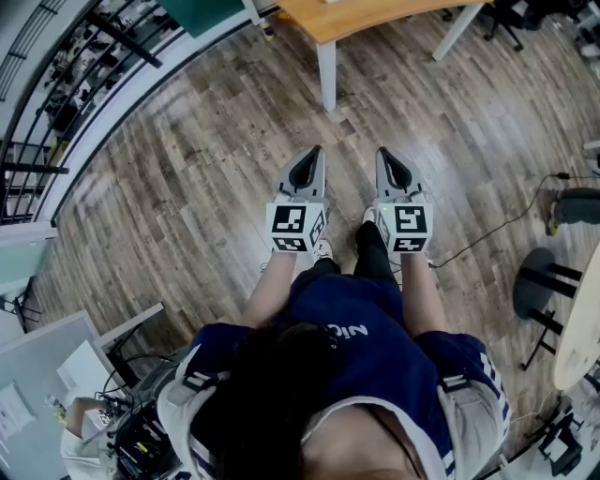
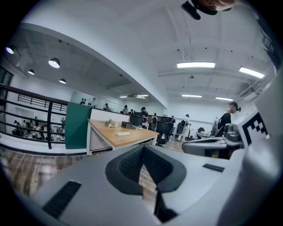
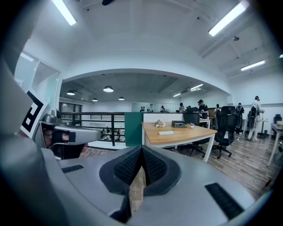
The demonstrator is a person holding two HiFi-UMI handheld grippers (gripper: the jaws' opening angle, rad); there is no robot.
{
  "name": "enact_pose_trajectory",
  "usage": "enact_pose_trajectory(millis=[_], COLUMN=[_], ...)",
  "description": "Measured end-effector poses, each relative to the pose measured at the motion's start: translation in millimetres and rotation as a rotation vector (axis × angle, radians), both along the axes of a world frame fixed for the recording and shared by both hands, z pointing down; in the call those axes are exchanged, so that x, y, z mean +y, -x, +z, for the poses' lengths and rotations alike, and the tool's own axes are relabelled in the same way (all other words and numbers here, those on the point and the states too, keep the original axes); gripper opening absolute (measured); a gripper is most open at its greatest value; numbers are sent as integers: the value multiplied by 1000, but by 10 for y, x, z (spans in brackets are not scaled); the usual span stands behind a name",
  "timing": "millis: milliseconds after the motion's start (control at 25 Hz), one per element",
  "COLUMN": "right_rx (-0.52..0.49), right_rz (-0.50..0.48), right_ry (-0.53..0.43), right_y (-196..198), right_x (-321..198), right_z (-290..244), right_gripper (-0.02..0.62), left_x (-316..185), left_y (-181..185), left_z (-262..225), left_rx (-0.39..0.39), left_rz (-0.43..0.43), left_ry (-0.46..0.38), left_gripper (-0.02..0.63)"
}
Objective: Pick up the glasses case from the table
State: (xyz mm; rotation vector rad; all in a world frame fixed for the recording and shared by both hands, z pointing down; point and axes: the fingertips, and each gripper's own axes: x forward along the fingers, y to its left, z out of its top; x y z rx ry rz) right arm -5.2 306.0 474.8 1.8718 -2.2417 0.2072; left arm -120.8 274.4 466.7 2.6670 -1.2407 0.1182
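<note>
A wooden table (image 1: 349, 21) on white legs stands ahead of me, across a stretch of plank floor. On its top lies a small flat white object (image 3: 166, 132), also in the left gripper view (image 2: 123, 133); I cannot tell whether it is the glasses case. Behind it sit a dark box (image 3: 179, 124) and a small bunch of flowers (image 3: 159, 124). My left gripper (image 1: 316, 152) and right gripper (image 1: 382, 153) are held side by side in front of my body, well short of the table. Both are shut with nothing between the pads, as each gripper view shows (image 2: 143, 148) (image 3: 141, 148).
A green panel (image 3: 133, 128) and a black railing (image 3: 101, 128) stand at the table's left. Office chairs (image 3: 225, 128) and several people are at the back right. A cable (image 1: 511, 217) runs over the floor at my right, by a round table edge (image 1: 579, 328). A cluttered desk (image 1: 103, 394) is behind me at left.
</note>
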Motion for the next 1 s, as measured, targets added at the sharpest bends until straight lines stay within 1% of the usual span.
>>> enact_pose_trajectory(millis=[160, 320, 400, 480, 520, 560, 600, 640, 680, 720, 760, 800, 920, 1000], right_rx=[-8, -8, -22, -46, -66, -88, -104, -113, -116, -117, -117, -115, -95, -89], right_rz=[12, 52, 75, 70, 48, 16, -16, -43, -64, -77, -82, -80, -58, -35], right_ry=[-1, -24, -39, -39, -32, -24, -23, -28, -33, -34, -31, -26, -17, -22], right_y=[245, 323, 315, 328, 360, 404, 447, 479, 498, 504, 502, 494, 457, 430], right_x=[234, 388, 458, 508, 523, 534, 545, 553, 558, 558, 553, 546, 511, 508], right_z=[-5, -55, -78, -82, -71, -57, -53, -58, -66, -70, -72, -71, -80, -101], right_gripper=[9, 9, 11, 15, 97, 251, 318, 351, 390, 429, 454, 459, 466, 464], left_x=[292, 490, 548, 585, 599, 611, 621, 624, 618, 604, 585, 564, 509, 508], left_y=[262, 352, 391, 417, 416, 407, 394, 381, 369, 360, 360, 368, 393, 388], left_z=[32, 33, 23, -7, -24, -38, -51, -65, -75, -80, -83, -85, -115, -140], left_rx=[-34, -41, -28, -4, 11, 29, 46, 60, 67, 66, 60, 54, 51, 48], left_rz=[16, 52, 54, 65, 80, 100, 120, 137, 148, 154, 154, 149, 140, 158], left_ry=[-8, -18, -16, -10, -6, -3, 1, 3, 3, 2, 0, -3, -12, -19], left_gripper=[3, 3, 3, 5, 13, 53, 143, 225, 290, 323, 356, 378, 391, 391])
